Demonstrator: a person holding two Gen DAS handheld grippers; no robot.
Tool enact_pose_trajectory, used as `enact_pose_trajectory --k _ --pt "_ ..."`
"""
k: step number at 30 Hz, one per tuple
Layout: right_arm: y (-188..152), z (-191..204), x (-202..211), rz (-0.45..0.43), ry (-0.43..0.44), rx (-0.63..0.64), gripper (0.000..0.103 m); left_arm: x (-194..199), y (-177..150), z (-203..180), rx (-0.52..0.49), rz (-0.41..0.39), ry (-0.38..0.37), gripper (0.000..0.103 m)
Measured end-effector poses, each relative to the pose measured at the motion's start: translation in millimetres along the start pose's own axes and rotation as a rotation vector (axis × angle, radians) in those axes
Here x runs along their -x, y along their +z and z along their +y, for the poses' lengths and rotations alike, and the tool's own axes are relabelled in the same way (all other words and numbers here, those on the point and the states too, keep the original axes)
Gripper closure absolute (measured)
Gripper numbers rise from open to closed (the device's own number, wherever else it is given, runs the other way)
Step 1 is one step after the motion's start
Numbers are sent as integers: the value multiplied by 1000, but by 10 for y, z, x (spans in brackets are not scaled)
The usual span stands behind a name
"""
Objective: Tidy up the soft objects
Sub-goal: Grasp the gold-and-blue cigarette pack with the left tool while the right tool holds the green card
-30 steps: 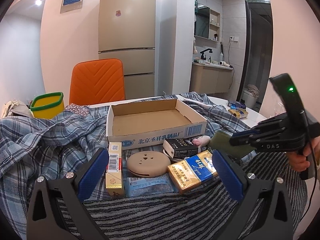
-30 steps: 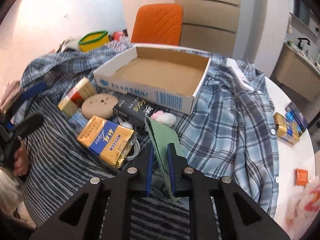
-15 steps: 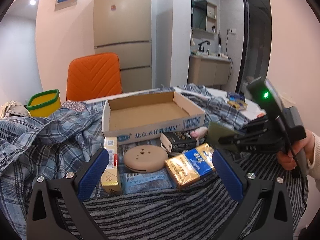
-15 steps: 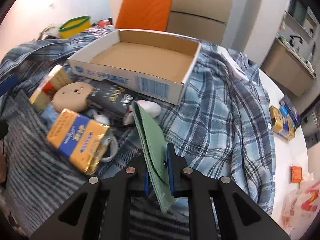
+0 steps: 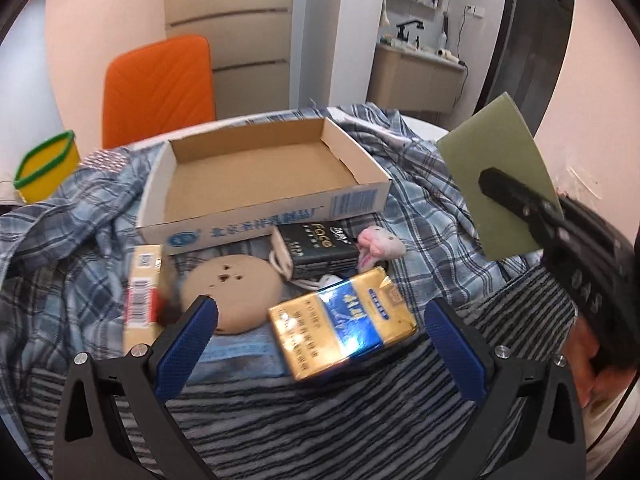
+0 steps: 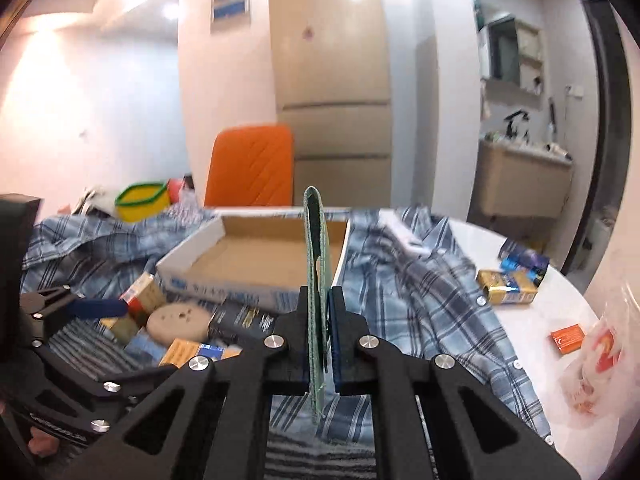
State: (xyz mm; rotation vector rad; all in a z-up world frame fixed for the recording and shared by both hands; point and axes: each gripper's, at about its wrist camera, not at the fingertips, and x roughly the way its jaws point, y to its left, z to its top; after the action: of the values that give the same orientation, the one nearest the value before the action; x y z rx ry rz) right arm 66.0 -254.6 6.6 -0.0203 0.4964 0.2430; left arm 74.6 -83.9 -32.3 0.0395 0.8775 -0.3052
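Two tongs are in view: the right tongs (image 6: 323,312) are clamped on a flat green pouch (image 6: 317,248), holding it edge-on and upright in the air above the blue plaid shirt (image 6: 420,304), just in front of the open cardboard box (image 6: 256,260). From the left wrist view the same pouch (image 5: 496,168) shows its broad face, raised to the right of the box (image 5: 256,168) and clear of everything below it. The left tongs (image 5: 320,340) are spread wide and grip nothing, hovering over the clutter on the striped cloth (image 5: 320,420): a gold-and-blue packet (image 5: 344,320) between the pads, a round beige disc (image 5: 232,292) near the left pad, a narrow yellow carton (image 5: 142,292) to its left, a black packet (image 5: 316,248) against the box front, and a small pink soft toy (image 5: 378,242) beside that. An orange chair (image 5: 160,84) stands behind the bench (image 6: 560,304), with a yellow green-rimmed tub (image 5: 46,168) at the far left.
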Motion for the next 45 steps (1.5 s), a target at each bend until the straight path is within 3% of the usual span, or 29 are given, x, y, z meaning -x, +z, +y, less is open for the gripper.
enact_pose_trajectory --k 4,7,16,25,27,32,38,45 --pt "-44 -36 -28 7 -2 -11 95 -174 12 -26 -3 113 -13 0" --pt "-48 -85 -1 -4 14 -30 95 -287 9 -16 44 150 1 0" --pt "-92 -137 13 -2 -6 -50 95 -446 60 -88 95 167 41 0" --pt "-94 -116 30 -9 -8 -35 95 -538 69 -159 58 176 86 0" --pt "-94 -114 27 -7 -7 -36 95 -518 66 -142 62 160 87 11" --pt "-96 -114 35 -7 -8 -35 95 -309 63 -71 71 71 69 20" --pt "-79 -96 50 -14 3 -26 95 134 85 0 52 -46 68 20" --pt "107 42 139 -37 -7 24 95 621 293 116 30 -177 117 20"
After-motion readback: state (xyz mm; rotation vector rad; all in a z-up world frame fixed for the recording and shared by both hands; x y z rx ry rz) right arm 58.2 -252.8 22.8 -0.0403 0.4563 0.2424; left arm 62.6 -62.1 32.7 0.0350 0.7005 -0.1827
